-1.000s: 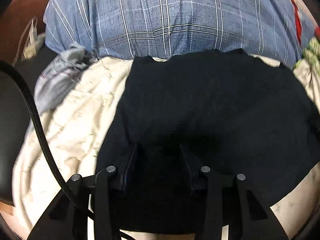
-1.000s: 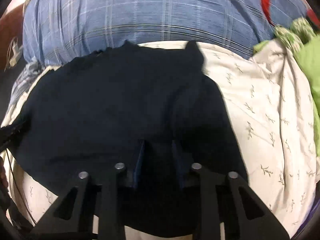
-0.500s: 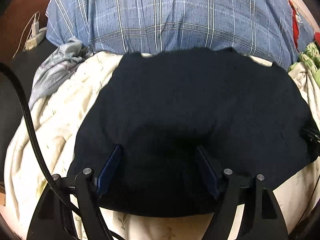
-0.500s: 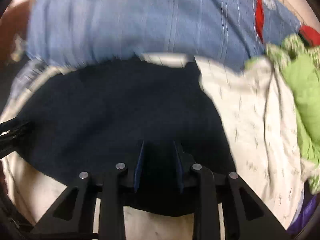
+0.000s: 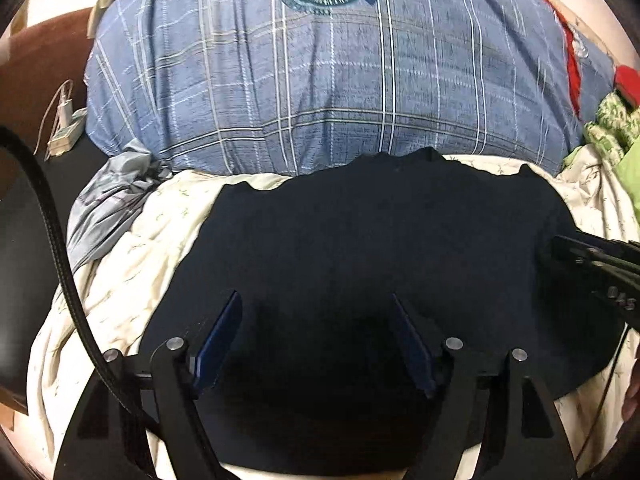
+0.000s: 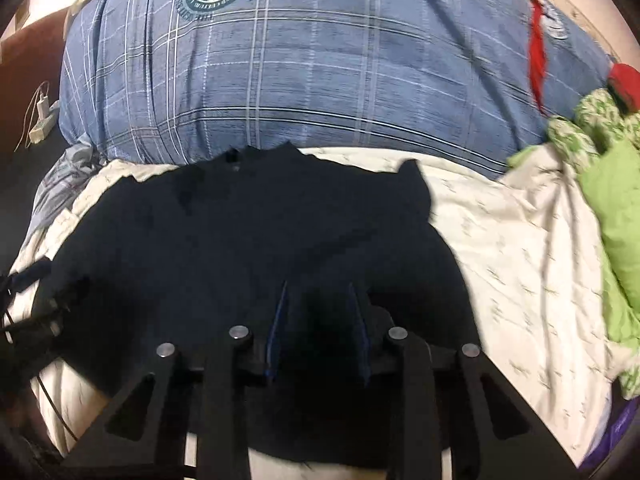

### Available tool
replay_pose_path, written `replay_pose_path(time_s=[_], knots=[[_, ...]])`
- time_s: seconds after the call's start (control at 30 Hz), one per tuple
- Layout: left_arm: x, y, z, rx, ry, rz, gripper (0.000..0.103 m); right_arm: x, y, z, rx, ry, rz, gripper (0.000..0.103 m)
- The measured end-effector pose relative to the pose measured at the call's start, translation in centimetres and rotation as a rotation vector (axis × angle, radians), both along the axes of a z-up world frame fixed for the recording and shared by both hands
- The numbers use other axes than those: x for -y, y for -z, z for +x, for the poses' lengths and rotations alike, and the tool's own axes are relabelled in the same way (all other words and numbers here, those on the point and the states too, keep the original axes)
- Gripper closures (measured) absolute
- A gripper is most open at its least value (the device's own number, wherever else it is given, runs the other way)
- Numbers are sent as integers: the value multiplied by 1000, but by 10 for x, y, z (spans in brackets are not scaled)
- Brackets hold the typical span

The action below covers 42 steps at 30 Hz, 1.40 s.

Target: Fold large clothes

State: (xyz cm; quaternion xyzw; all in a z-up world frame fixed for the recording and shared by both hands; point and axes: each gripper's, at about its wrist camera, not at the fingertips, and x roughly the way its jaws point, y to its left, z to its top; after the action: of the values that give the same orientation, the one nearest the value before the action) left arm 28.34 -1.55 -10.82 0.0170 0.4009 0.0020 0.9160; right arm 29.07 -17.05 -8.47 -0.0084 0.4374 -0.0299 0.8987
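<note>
A dark navy garment [image 5: 380,248], soft and matte with a wavy far edge, lies folded into a broad rounded slab on a crumpled cream sheet [image 5: 132,264] printed with small sprigs, just in front of a puffy blue plaid quilt [image 5: 320,92] bearing a round teal-and-white crest whose lettering is too blurred to read. The left gripper [image 5: 316,320] hangs released above the garment, its flat blue-faced pads spread wide with nothing between them. The right gripper [image 6: 318,312] stands over the garment's near edge with its jaws opening, a narrow gap showing and no cloth pinched, while rumpled green fabric [image 6: 616,216] lies on the sheet at the right.
</note>
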Motion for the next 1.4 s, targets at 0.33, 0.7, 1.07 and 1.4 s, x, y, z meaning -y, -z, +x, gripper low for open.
replay_pose_path(time_s=[0.33, 0.7, 1.07, 1.4], knots=[[-6, 48, 15, -86, -15, 34, 26, 5, 55, 16, -127, 24, -70, 71], [-52, 41, -20, -120, -113, -24, 15, 2, 49, -32, -98, 33, -112, 51], [-99, 3, -64, -59, -248, -88, 1, -28, 3, -67, 5, -9, -38, 30], [-117, -9, -85, -66, -266, -53, 1, -101, 5, -89, 38, -145, -86, 22]])
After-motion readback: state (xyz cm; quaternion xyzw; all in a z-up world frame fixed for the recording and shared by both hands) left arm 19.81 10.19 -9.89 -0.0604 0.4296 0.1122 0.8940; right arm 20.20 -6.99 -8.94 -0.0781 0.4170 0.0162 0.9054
